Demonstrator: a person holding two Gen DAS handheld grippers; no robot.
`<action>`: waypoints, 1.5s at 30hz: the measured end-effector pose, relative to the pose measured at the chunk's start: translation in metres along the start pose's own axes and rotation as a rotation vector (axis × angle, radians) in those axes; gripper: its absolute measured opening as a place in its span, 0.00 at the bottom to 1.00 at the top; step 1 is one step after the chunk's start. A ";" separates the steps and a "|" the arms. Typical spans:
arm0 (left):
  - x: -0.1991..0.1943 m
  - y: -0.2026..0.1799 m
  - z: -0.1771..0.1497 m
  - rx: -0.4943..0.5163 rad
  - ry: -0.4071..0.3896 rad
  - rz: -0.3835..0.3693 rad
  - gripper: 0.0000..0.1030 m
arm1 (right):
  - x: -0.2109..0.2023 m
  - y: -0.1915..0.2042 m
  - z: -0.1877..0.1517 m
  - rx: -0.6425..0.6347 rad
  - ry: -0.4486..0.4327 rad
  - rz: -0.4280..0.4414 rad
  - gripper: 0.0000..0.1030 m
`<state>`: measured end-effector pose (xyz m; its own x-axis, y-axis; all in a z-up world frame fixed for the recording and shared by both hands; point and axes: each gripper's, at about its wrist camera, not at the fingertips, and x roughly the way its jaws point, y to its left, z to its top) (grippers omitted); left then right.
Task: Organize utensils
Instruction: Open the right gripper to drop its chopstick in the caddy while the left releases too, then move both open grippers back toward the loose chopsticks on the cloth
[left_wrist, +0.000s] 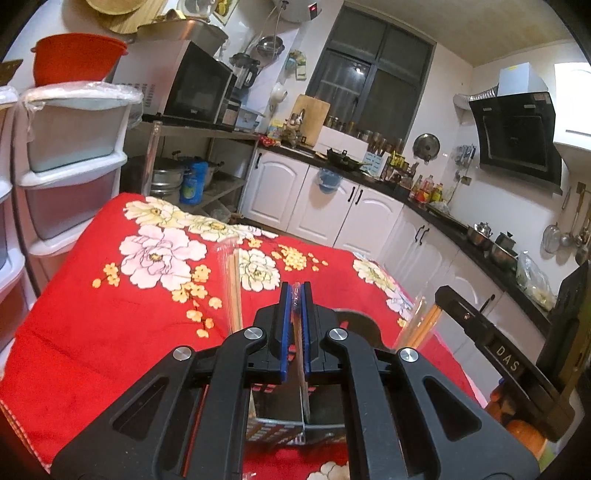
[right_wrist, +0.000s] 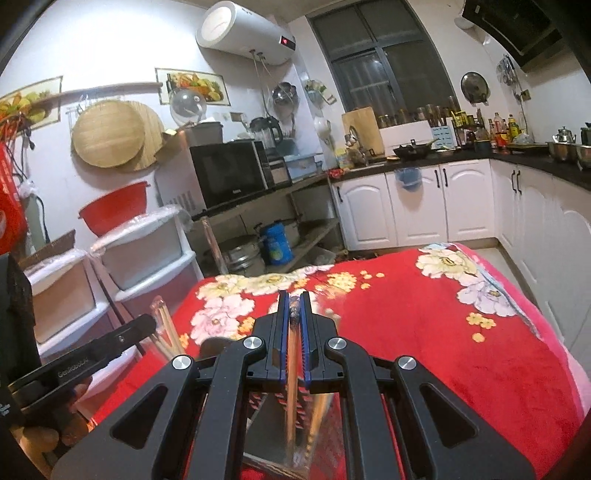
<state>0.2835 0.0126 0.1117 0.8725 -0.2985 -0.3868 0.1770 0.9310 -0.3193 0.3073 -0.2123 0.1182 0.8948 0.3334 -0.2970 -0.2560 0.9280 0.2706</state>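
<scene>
Black linkages fill my lower frames. My left gripper (left_wrist: 295, 291) is clamped on a plastic-wrapped chopstick pack (left_wrist: 296, 332), its long axis running from bottom centre up between the blue pads. My right gripper (right_wrist: 294, 299) pinches another wrapped pair (right_wrist: 291, 369), brown, pointing up-frame too. More chopsticks (left_wrist: 233, 288) stand upright left of centre, over the red floral cloth (left_wrist: 110, 314). "DAS" reads lower right.
</scene>
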 end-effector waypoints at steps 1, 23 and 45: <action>-0.001 0.000 -0.001 0.000 0.003 -0.002 0.01 | 0.000 -0.001 -0.001 0.000 0.011 -0.006 0.06; -0.024 0.006 -0.014 -0.039 0.056 -0.048 0.30 | -0.015 -0.015 -0.026 0.018 0.169 -0.013 0.25; -0.071 0.029 -0.034 -0.071 0.052 -0.002 0.71 | -0.047 -0.007 -0.047 -0.029 0.205 0.001 0.44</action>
<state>0.2113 0.0537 0.1005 0.8470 -0.3125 -0.4300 0.1444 0.9138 -0.3797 0.2497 -0.2265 0.0870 0.8021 0.3587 -0.4774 -0.2703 0.9310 0.2454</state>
